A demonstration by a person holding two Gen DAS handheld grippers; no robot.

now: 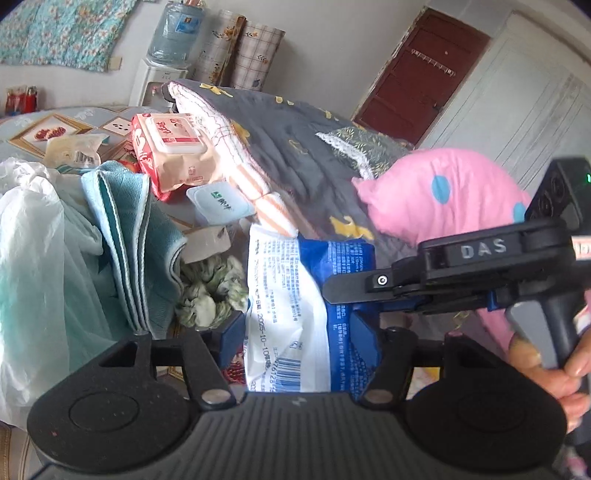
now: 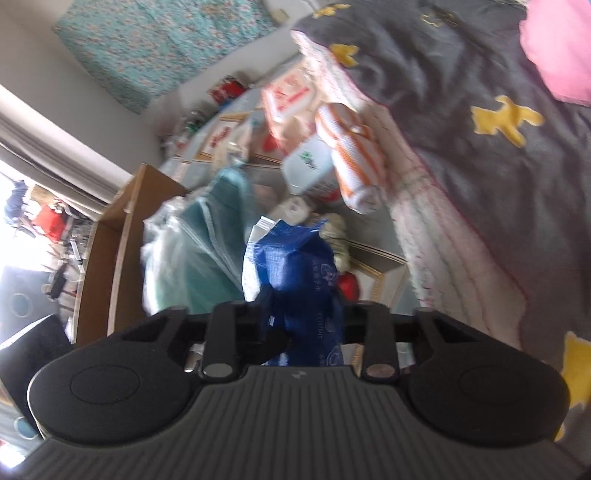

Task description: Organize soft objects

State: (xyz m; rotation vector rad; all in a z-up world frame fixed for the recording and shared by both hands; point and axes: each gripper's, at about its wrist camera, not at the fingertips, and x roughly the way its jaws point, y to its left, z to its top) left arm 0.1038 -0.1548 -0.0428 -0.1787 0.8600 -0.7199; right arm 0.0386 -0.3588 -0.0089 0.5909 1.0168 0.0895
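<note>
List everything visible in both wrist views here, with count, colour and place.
Tissue pack: one, blue and white, between both grippers.
Wet wipes pack: one, red and pink, on the table.
Rolled towel: one, orange-striped, by the quilt.
Folded towel: one, teal, left, upright.
Plastic bag: one, whitish, far left.
Quilt: one, grey, yellow motifs.
Pillow: one, pink, blue dots.
Water bottle: one, blue, background.
Left gripper: jaws around the pack.
Right gripper: clamping the pack.
Hand: one, on the right gripper's handle.
</note>
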